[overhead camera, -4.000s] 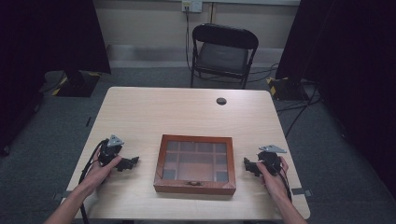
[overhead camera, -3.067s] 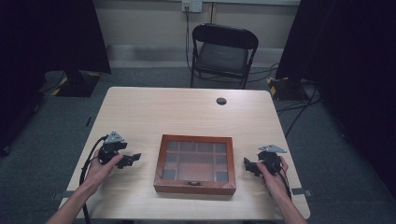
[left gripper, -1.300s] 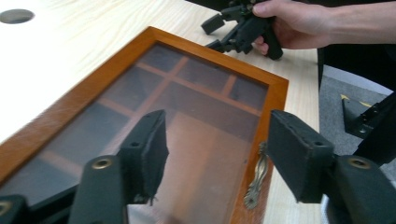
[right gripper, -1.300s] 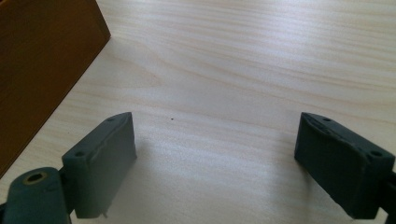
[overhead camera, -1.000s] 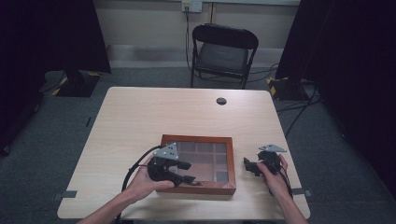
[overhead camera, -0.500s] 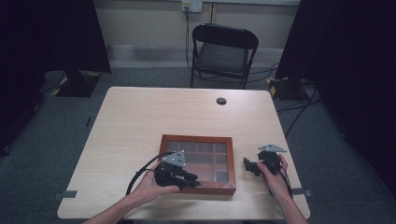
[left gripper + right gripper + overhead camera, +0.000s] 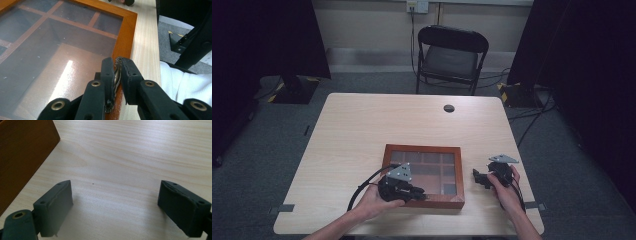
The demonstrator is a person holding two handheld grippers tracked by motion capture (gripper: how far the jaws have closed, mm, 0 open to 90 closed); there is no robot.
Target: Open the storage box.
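A wooden box (image 7: 424,175) with a glass lid sits near the front edge of the counter (image 7: 362,130), shut. On its front rim is a small metal clasp (image 7: 117,75). The left gripper (image 7: 117,77) has just been closing its jaws, and they now pinch that clasp between them. The right gripper (image 7: 484,179) rests on the counter just beside the box's right side, its jaws spread wide with only bare wood between them. A chair (image 7: 452,57) stands beyond the counter.
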